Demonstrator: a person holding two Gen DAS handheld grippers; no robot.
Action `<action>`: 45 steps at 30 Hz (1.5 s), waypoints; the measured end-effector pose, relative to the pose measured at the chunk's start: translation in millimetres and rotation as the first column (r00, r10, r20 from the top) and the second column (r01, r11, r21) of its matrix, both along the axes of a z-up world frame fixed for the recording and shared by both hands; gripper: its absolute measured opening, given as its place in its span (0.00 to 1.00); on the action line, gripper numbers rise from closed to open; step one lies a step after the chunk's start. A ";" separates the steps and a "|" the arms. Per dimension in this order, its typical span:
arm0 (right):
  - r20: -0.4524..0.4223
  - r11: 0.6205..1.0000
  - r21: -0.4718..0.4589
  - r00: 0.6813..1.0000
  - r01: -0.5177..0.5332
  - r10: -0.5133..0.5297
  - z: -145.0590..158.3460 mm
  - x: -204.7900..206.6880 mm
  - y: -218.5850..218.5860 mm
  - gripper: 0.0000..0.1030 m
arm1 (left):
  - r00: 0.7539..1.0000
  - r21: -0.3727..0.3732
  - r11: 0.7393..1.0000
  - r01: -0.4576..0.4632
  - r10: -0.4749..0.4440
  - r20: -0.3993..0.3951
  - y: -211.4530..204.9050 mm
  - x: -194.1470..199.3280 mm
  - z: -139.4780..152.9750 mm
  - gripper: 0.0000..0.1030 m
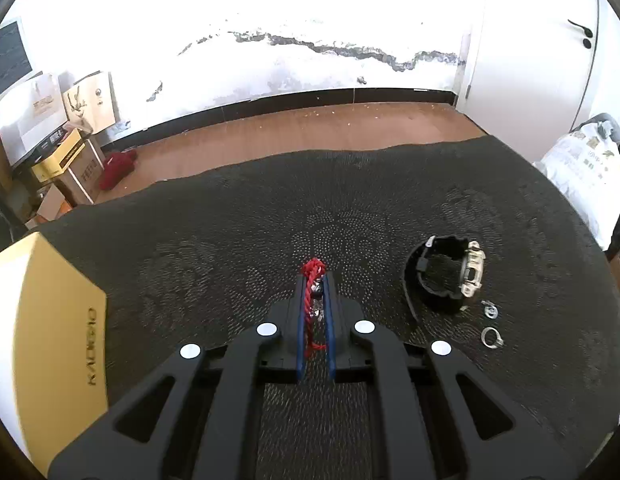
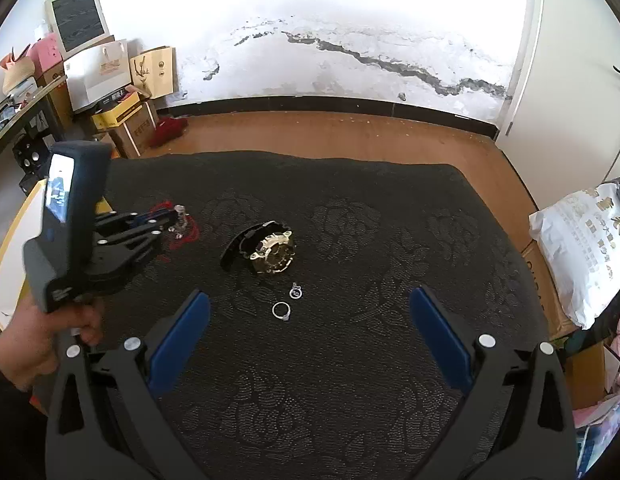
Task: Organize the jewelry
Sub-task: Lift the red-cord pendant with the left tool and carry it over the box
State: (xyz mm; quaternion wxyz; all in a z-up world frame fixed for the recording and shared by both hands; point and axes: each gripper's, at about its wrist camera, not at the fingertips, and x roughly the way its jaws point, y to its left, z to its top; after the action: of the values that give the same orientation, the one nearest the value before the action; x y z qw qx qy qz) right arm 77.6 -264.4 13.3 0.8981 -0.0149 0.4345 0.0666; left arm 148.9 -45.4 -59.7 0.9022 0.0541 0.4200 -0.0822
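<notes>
At the far left of the tabletop [image 2: 350, 208], which is covered by a dark patterned cloth, sits a yellow box [image 1: 42, 320], its printed side facing the left claw [image 1: 314, 280]. That claw, held in a hand [image 2: 38, 340], has its blue pads nearly together and is pinching a red cord bracelet [image 1: 312, 300]. The cord's long axis runs near to far between the pads, with a knotted loop poking out past the fingertips and the other end trailing back toward the claw's body. Small silvery beads show along the cord. In the right wrist view the cord also spreads in a loose red tangle on the cloth around the claw tips.

To the right of it, well apart, lies a wristwatch [image 2: 270, 252] with a black strap and a gold-toned case. It rests on its side, strap curled into a loop opening to the left, dial facing right and near.

Just near of the watch are 2 small silver rings [image 2: 281, 311], one beside the other, both lying flat.

The right claw [image 2: 310, 312] hangs above the near part of the cloth, spread wide with nothing between its blue pads.
</notes>
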 end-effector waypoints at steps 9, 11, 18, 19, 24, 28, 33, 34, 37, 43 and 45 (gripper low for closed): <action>-0.001 1.000 0.008 1.000 -0.002 0.002 0.7 1.4 1.0 0.94 | 0.999 0.018 0.999 -0.043 0.042 0.008 14.9 -33.2 40.6 0.08; 0.002 1.000 0.009 1.000 -0.005 0.005 2.7 0.7 2.5 0.94 | 0.998 0.009 0.998 -0.068 0.068 -0.003 21.8 -39.8 48.3 0.08; 0.006 0.999 0.008 0.999 -0.033 0.033 7.2 -3.2 21.6 0.94 | 0.991 0.005 0.991 -0.130 0.130 0.009 51.0 -67.3 80.8 0.08; 0.007 0.999 0.008 0.999 -0.039 0.039 7.9 -3.3 24.2 0.94 | 0.991 0.008 0.991 -0.134 0.134 0.019 54.1 -71.6 85.9 0.08; 0.011 0.997 0.008 0.997 -0.072 0.072 11.0 -3.2 47.6 0.94 | 0.986 0.019 0.987 -0.159 0.157 0.064 75.4 -98.1 111.1 0.08; 0.016 0.995 0.007 0.995 -0.098 0.098 13.5 -2.0 68.2 0.94 | 0.978 0.011 0.981 -0.193 0.191 0.082 100.8 -114.4 127.0 0.08; 0.013 0.990 0.002 0.990 -0.139 0.138 12.9 0.8 98.2 0.94 | 0.965 0.003 0.970 -0.244 0.243 0.096 136.5 -132.2 142.6 0.08; 0.012 0.989 0.003 0.989 -0.146 0.146 12.4 1.7 103.7 0.94 | 0.963 0.005 0.967 -0.253 0.252 0.097 142.7 -134.4 146.1 0.08; 0.013 0.986 0.003 0.986 -0.168 0.168 12.9 4.4 120.7 0.94 | 0.952 0.014 0.957 -0.291 0.288 0.109 167.5 -144.3 158.4 0.08; 0.026 0.977 0.015 0.977 -0.211 0.210 19.2 7.1 156.0 0.94 | 0.922 0.034 0.927 -0.373 0.367 0.123 214.2 -159.5 172.3 0.08; 0.028 0.974 0.021 0.974 -0.224 0.224 20.7 8.2 166.4 0.94 | 0.913 0.034 0.918 -0.396 0.389 0.120 226.6 -162.7 171.7 0.08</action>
State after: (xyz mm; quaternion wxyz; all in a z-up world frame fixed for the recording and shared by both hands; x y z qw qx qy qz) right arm 85.8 -98.0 34.0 0.8903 -0.0540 0.4179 0.1725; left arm -13.8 181.2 112.1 0.9203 -0.0010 0.3736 0.1158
